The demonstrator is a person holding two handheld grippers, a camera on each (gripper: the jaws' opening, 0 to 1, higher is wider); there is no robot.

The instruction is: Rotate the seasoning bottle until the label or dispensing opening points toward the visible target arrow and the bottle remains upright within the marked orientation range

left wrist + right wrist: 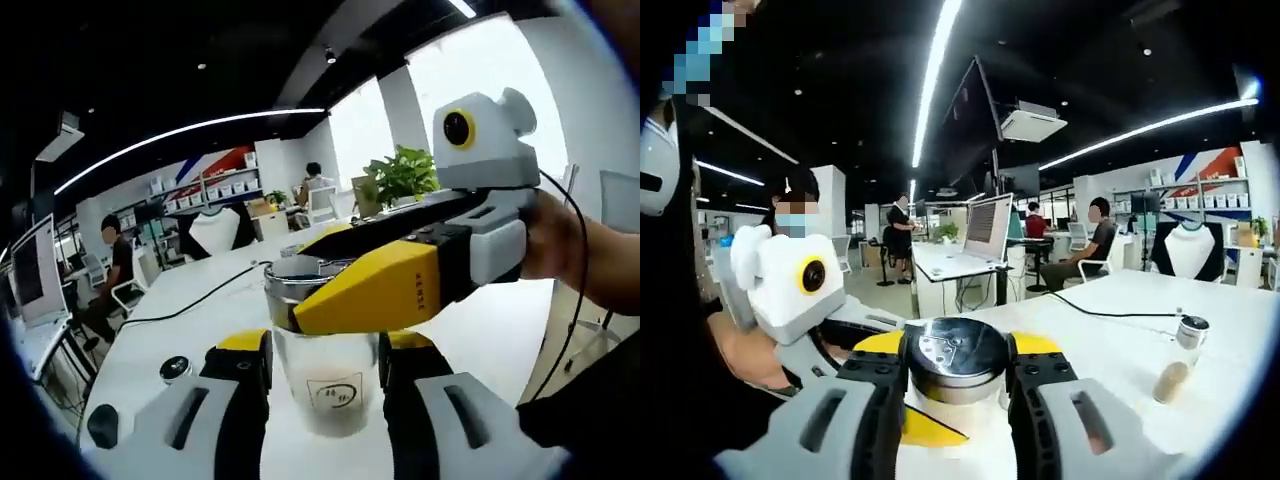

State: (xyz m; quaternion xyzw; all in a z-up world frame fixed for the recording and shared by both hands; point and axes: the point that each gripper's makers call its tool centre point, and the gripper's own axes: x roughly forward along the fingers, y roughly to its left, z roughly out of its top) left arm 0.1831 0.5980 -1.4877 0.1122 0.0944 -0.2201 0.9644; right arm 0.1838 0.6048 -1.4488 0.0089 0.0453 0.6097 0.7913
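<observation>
While it stands upright on the white table [200,300], the clear glass seasoning bottle [330,385] with a pale label on its front sits low in the centre of the left gripper view, squeezed between the two black-padded jaws of the left gripper [325,375], which press its sides just under the neck. Its round metal cap [955,355], dark and shiny, fills the lower middle of the right gripper view, where the right gripper [958,385] has its black jaws clamped on either side of that cap. In the left gripper view the same right gripper reaches in from the right edge, its yellow jaw lying across the bottle's top and hiding most of the cap, with a person's hand [560,245] behind it. In the right gripper view the left gripper's white body comes in from the left edge, below the cap, held by a hand [740,355].

To the lower right of the right gripper view, a second small glass shaker [1178,360] stands apart on the table, with a dark lid and brownish powder in its lower part. A black cable [1110,313] runs across the tabletop behind it. Further back, toward the centre, an open laptop [985,228] rests on another desk, and seated people [1090,245] work beside shelves. A green potted plant [400,175] shows at upper right of the left gripper view.
</observation>
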